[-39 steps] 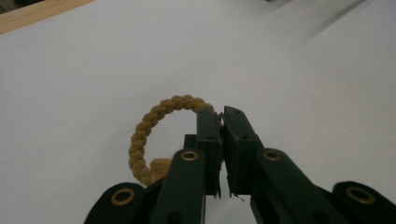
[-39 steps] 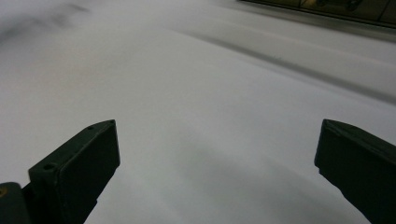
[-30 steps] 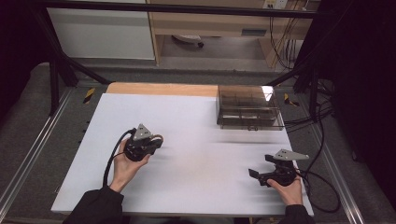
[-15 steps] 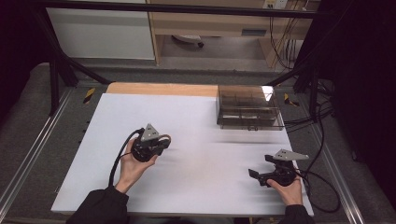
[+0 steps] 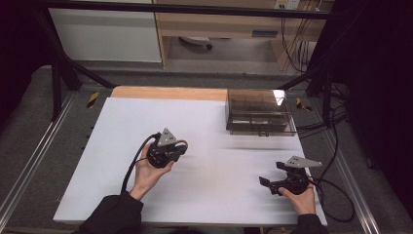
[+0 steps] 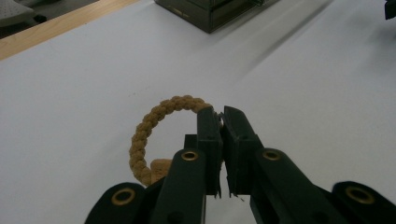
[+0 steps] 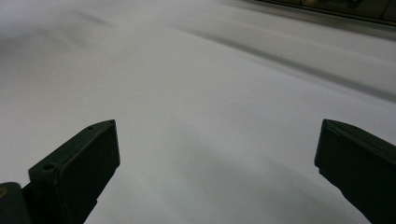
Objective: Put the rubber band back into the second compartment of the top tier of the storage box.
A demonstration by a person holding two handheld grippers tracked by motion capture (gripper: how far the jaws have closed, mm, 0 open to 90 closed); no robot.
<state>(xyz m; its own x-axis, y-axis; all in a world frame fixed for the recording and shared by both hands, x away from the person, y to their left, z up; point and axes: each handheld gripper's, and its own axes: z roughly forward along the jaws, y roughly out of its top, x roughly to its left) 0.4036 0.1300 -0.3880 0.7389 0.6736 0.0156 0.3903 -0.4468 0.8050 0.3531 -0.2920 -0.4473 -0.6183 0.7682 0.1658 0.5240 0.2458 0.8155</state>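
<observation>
The left tongs (image 6: 220, 122) are clamped on a braided tan ring (image 6: 154, 126), held over the white desk (image 5: 219, 195) at nine o'clock. The smoked drawer box (image 5: 259, 112) sits at one o'clock, seemingly unopened. The right tongs (image 5: 273, 178) gape apart, idle at four o'clock.

My sleeves (image 5: 114, 214) are dark, reaching my wrists. My left gripper (image 6: 222, 122) is black, with brass-ringed screw holes along its arms, a grey three-cornered plate on top and a black cable (image 5: 135, 161). My right gripper (image 5: 273, 174) is black too, with the same grey plate.
</observation>
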